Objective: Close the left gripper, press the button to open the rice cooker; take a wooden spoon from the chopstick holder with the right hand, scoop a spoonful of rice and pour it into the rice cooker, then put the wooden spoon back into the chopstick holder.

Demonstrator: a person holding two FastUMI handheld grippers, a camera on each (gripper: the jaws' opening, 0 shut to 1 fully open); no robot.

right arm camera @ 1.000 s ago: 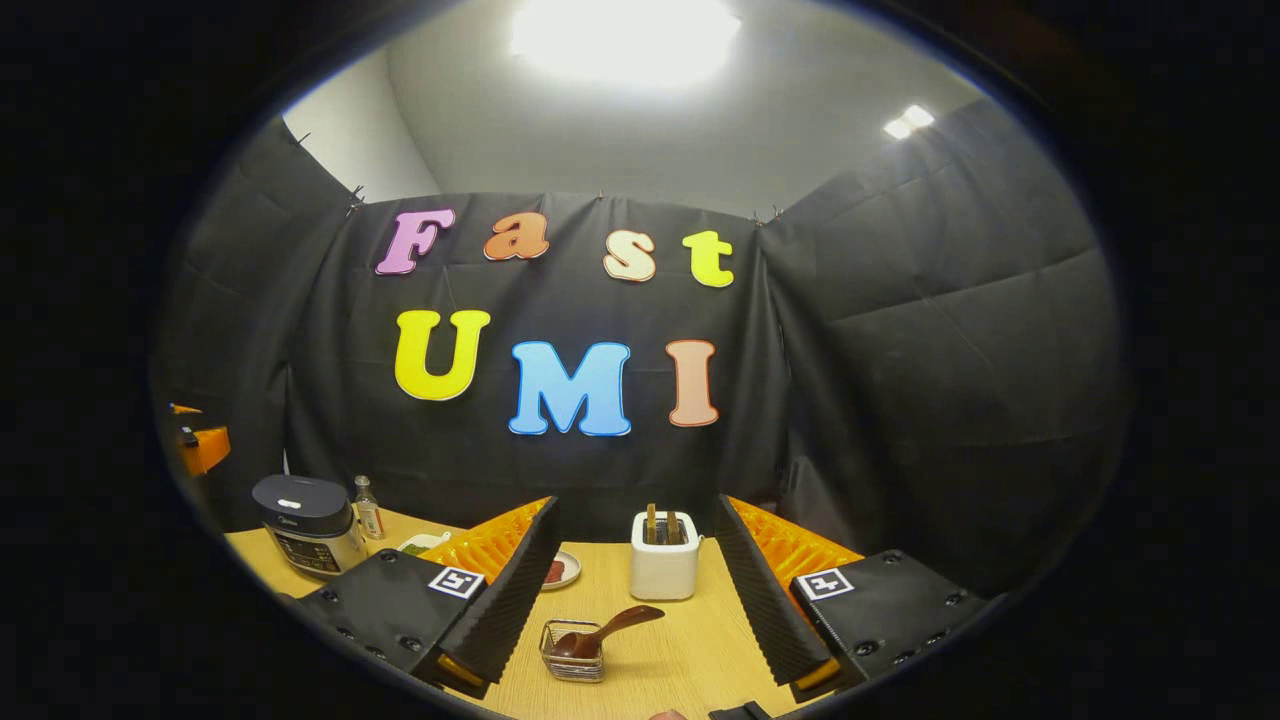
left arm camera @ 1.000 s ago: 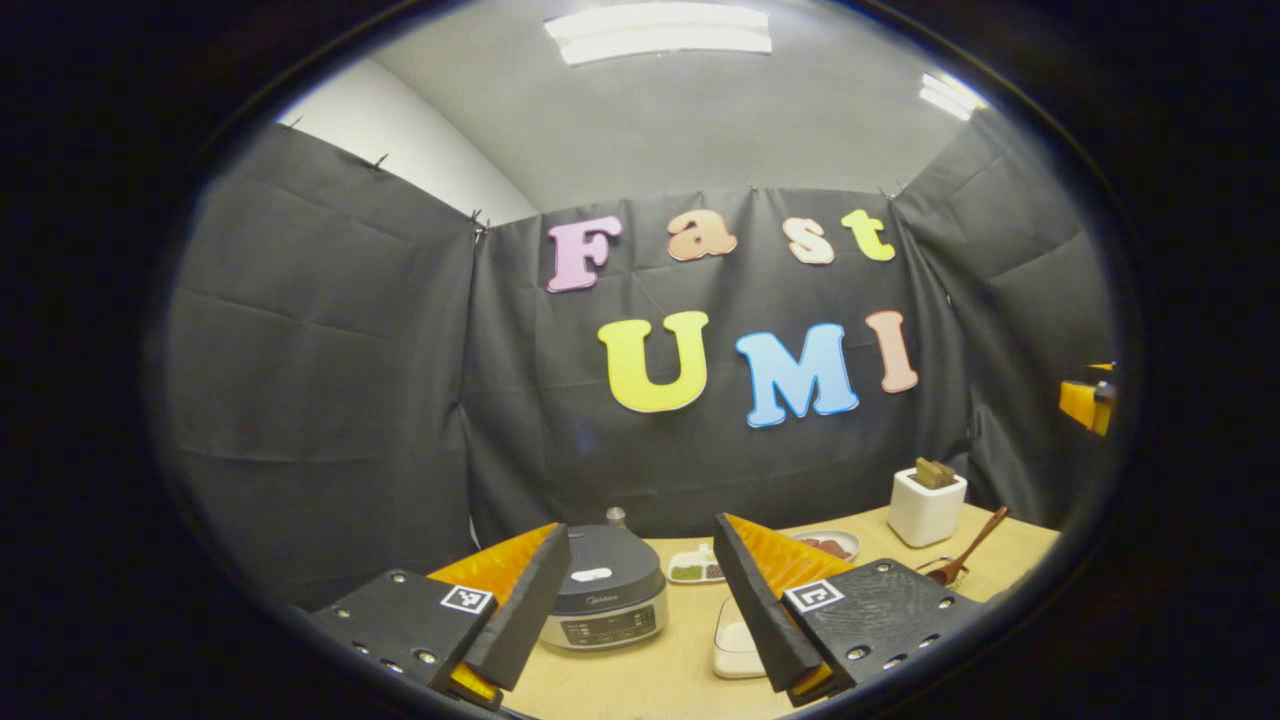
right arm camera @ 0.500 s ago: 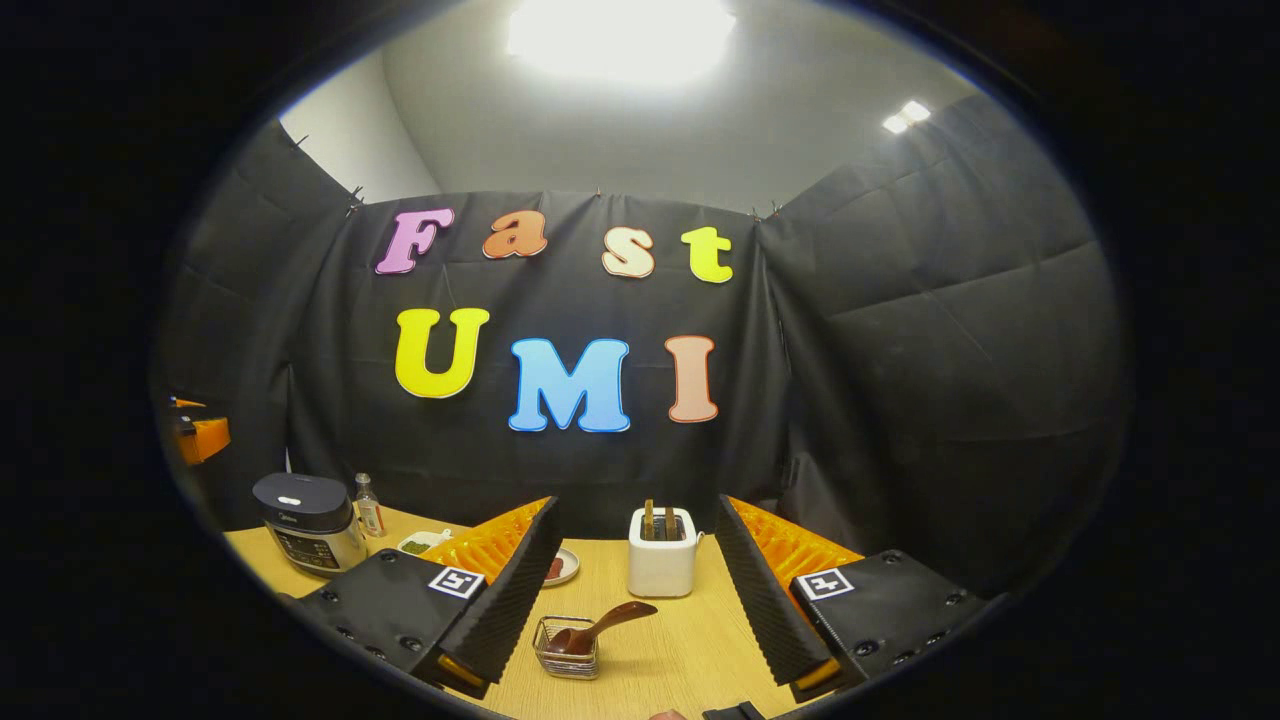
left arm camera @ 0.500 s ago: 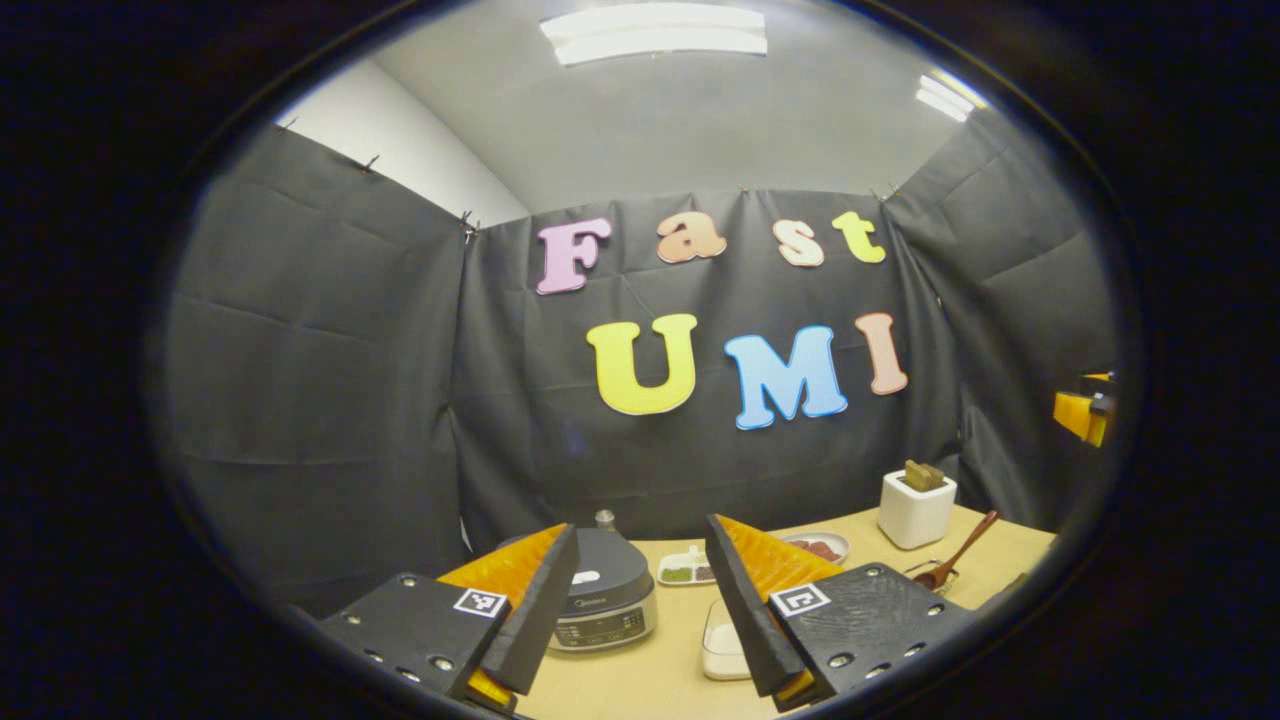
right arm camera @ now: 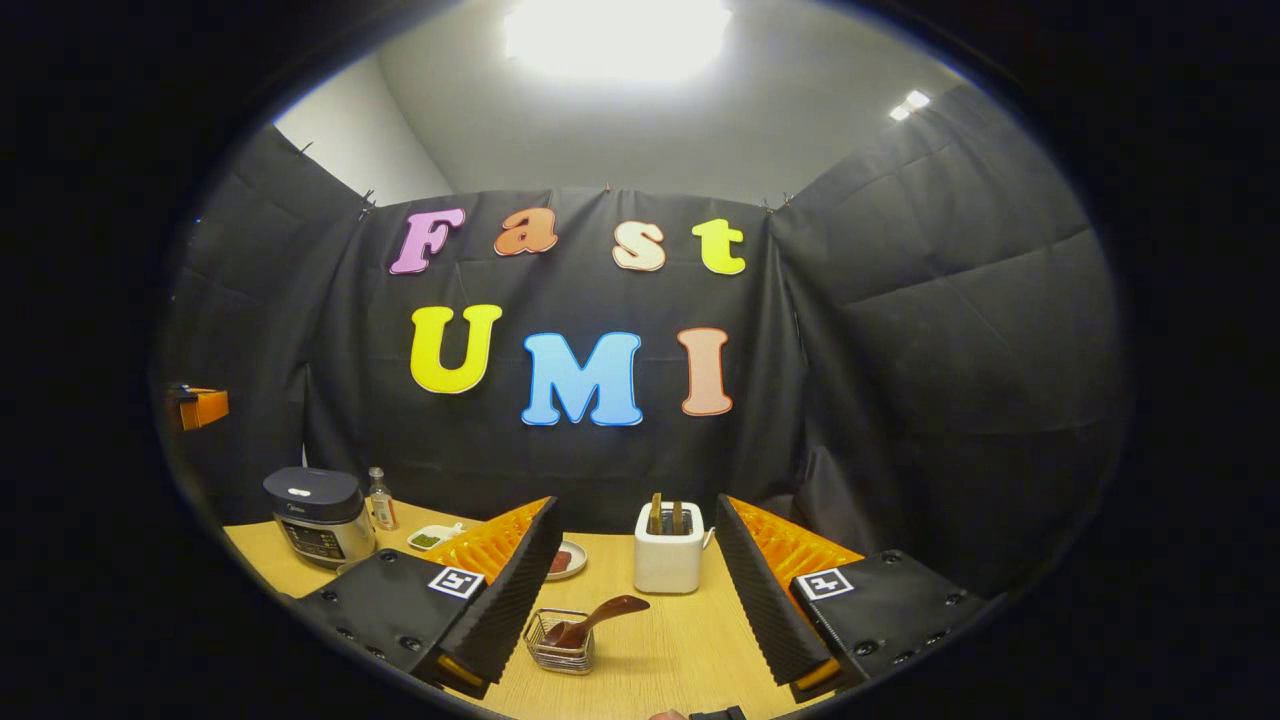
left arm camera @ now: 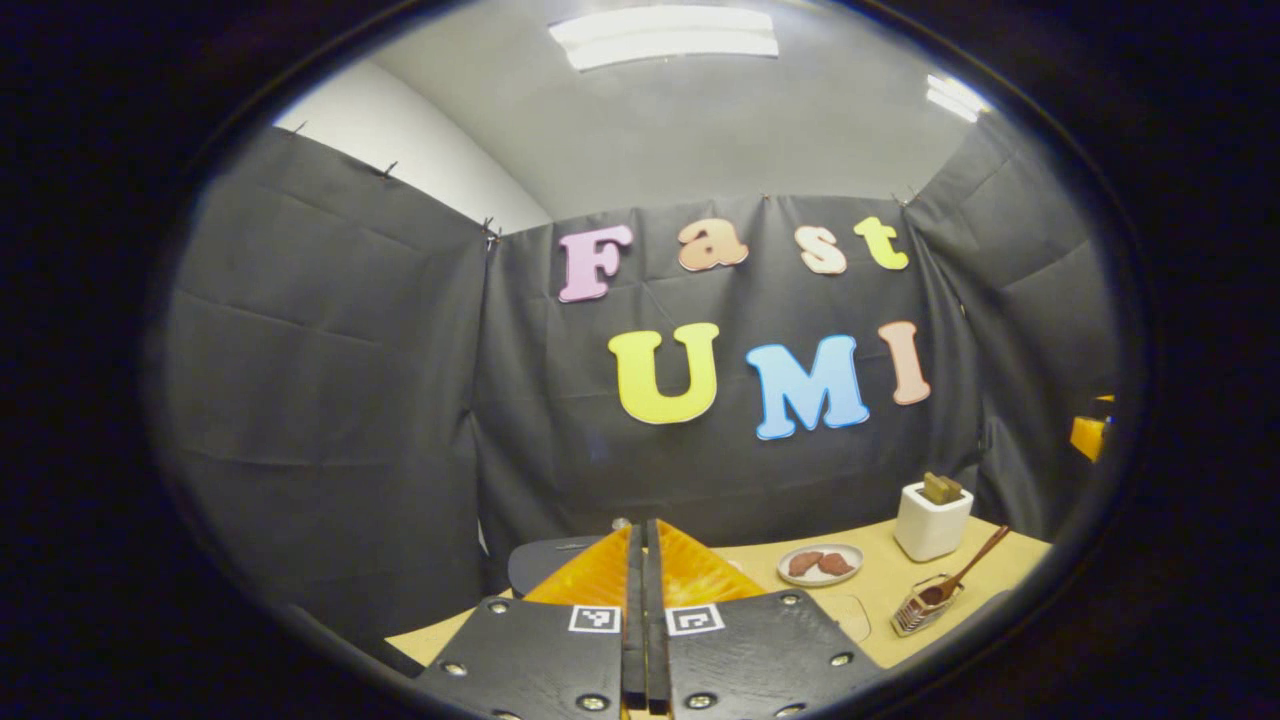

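Hovering above the table (right arm camera: 660, 650), left gripper (left arm camera: 645, 545) is pressing its fingers together on nothing, while right gripper (right arm camera: 640, 545) is gaping wide over the spoon (right arm camera: 598, 615).

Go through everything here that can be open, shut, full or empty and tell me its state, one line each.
Left claw: shut, fingers together, nothing between them.
Right claw: open, nothing between the fingers.
Rice cooker: lid down, closed.
Wooden spoon: resting in the wire holder, handle leaning out, not gripped.
Toaster: two slices standing up in the slots.
Small plate: holds two reddish-brown pieces.
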